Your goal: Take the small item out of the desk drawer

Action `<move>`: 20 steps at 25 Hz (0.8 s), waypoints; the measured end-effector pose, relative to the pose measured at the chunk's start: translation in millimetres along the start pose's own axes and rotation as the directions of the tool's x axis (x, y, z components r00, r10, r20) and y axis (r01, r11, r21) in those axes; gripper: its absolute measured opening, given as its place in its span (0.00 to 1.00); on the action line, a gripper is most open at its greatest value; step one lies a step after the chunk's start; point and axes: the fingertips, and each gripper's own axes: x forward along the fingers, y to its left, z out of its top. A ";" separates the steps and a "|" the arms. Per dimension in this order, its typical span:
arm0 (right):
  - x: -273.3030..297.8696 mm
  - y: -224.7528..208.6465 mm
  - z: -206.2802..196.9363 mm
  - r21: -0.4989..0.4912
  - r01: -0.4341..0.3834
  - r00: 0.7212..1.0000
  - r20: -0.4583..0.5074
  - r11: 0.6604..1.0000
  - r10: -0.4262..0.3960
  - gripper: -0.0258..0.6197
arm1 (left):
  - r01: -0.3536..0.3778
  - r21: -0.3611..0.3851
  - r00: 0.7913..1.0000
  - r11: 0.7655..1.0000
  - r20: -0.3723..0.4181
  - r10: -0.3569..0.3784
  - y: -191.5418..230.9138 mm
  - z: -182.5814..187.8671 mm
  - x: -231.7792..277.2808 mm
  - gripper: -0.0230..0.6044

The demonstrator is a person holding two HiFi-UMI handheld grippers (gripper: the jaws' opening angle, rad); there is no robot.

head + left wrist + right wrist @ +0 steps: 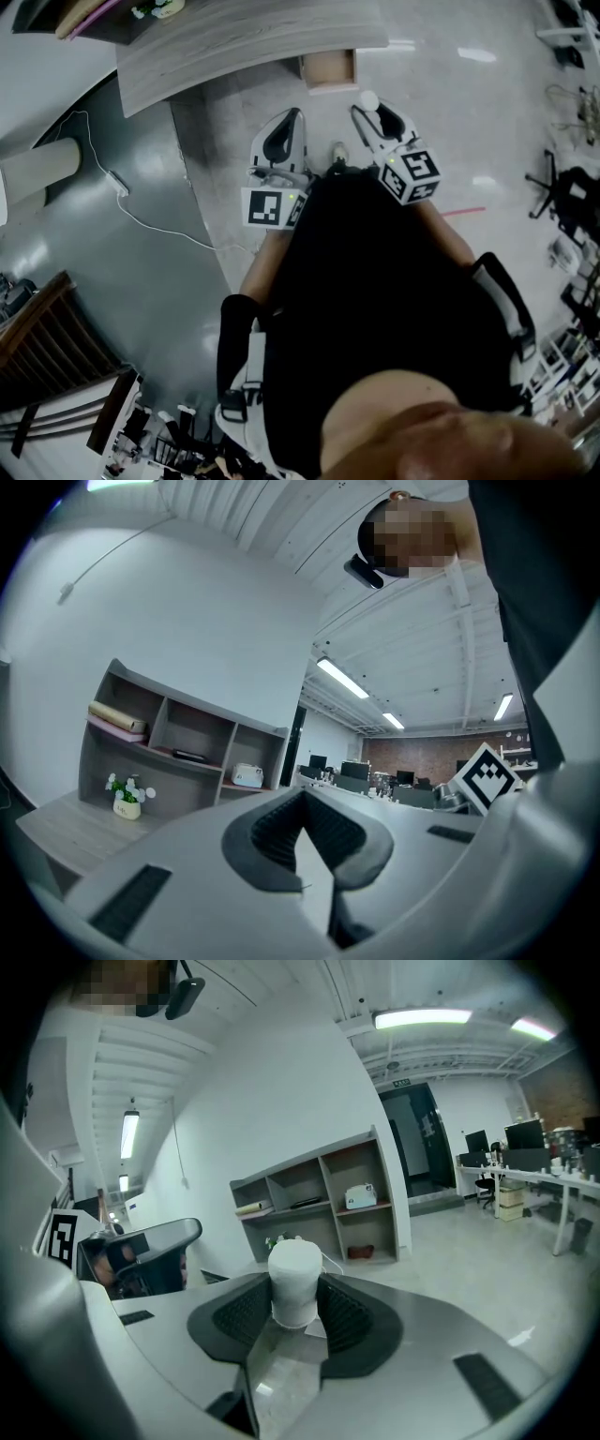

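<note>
While it is pinched between the ribbed dark pads of the right gripper (pixel 296 1324), the small item (pixel 295 1283) shows as a short white cylinder, matt, with a rounded top. From the head view it is held in the air, apart from the open wooden drawer (pixel 330 71) under the curved, grey-grained desk (pixel 234 42). The left gripper (pixel 302 829) has its jaws together with nothing between them.

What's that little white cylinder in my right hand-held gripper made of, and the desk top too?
White cylinder: matte, faintly fuzzy surface with soft rounded edges, so probably foam or tightly rolled paper; the look leaves it open.
Desk top: pale grey-brown with long grain streaks and a dull finish, likely wood-look laminate rather than bare timber.
</note>
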 end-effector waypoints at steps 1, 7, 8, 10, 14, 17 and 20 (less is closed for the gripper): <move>0.5 1.8 -0.3 -0.003 0.002 1.000 0.000 1.000 -0.002 0.27 | 0.002 -0.001 1.000 1.000 -0.001 -0.002 2.3 -0.6 0.0 0.03; -4.1 5.0 -3.6 -0.005 0.013 1.000 -0.004 1.000 -0.013 0.27 | 0.013 -0.024 1.000 1.000 0.024 -0.012 -1.4 6.0 2.7 0.03; -4.1 5.2 -2.9 -0.005 0.015 1.000 -0.002 1.000 -0.015 0.27 | 0.018 -0.020 1.000 1.000 0.018 -0.018 -1.2 4.1 2.9 0.03; -4.7 5.2 -2.5 0.000 0.017 1.000 0.004 1.000 -0.017 0.27 | 0.029 -0.013 1.000 1.000 0.008 -0.029 -1.8 1.2 2.9 0.03; -9.7 6.3 -5.8 0.011 0.017 1.000 0.002 1.000 -0.017 0.27 | 0.035 -0.008 0.999 0.999 0.012 -0.035 -6.6 1.3 1.2 0.03; -11.4 5.7 -8.7 0.007 0.017 1.000 -0.002 1.000 -0.017 0.27 | 0.033 -0.017 0.999 0.999 0.011 -0.033 -8.0 -0.1 0.8 0.03; -12.0 5.6 -11.1 0.007 0.013 1.000 -0.005 1.000 -0.013 0.27 | 0.039 -0.002 0.999 0.999 0.002 -0.039 -8.8 -3.8 -0.8 0.03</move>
